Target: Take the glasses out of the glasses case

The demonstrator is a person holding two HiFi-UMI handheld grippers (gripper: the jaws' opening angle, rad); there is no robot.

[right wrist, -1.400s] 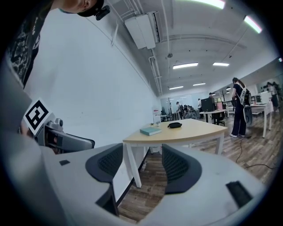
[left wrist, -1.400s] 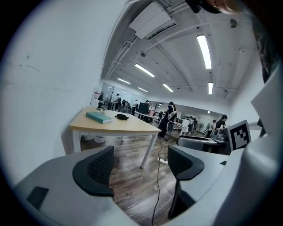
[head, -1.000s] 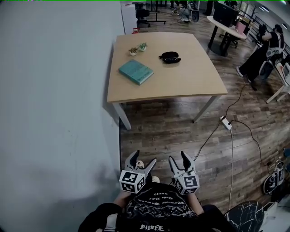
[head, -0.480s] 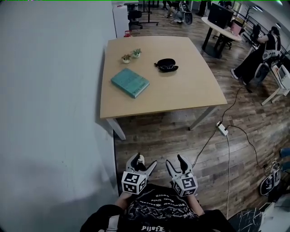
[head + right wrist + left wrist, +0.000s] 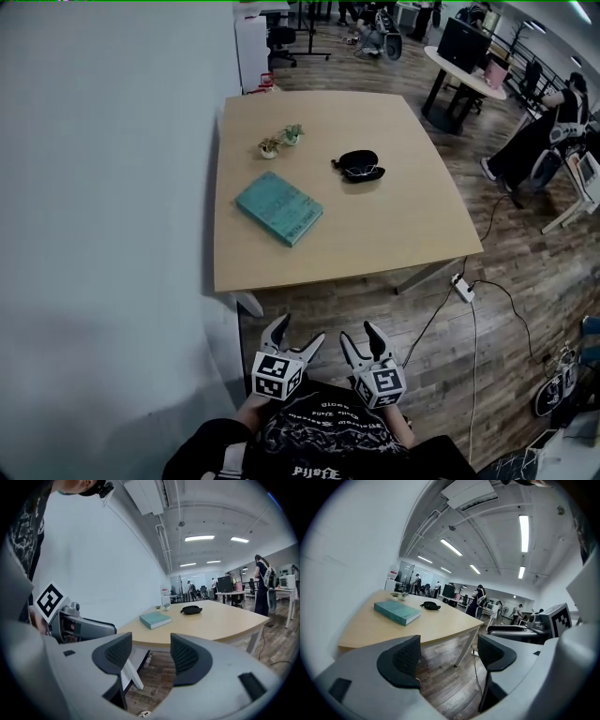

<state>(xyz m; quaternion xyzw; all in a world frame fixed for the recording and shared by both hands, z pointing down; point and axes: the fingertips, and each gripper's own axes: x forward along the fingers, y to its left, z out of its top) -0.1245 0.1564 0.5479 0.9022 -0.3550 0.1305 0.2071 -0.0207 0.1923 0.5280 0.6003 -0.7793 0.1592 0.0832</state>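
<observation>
Grey plastic with black pads, the left claw [image 5: 298,330] and the right claw [image 5: 360,334] are held side by side close to the person's body, low in the head view. Both point forward over the wooden floor [image 5: 356,300]. Each is released: the jaws stand apart, and only floor and the table's near edge show between them. A marker cube [image 5: 275,374] sits on the back of each. Both claws are well short of the table.

Ahead, a pale wooden tabletop [image 5: 394,234] stands against a grey wall [image 5: 103,187]. A teal book [image 5: 278,208] lies nearest on it, toward the wall side. Beyond it and to the right, well apart, lies the black glasses case [image 5: 358,165]; it is too small to tell whether glasses show in it. Two small potted plants [image 5: 280,142] stand further back, near the wall edge. A power strip [image 5: 461,287] with a cable lies on the floor by the table's right leg. Farther off are office desks, chairs and a person [image 5: 548,127] standing at the right.
</observation>
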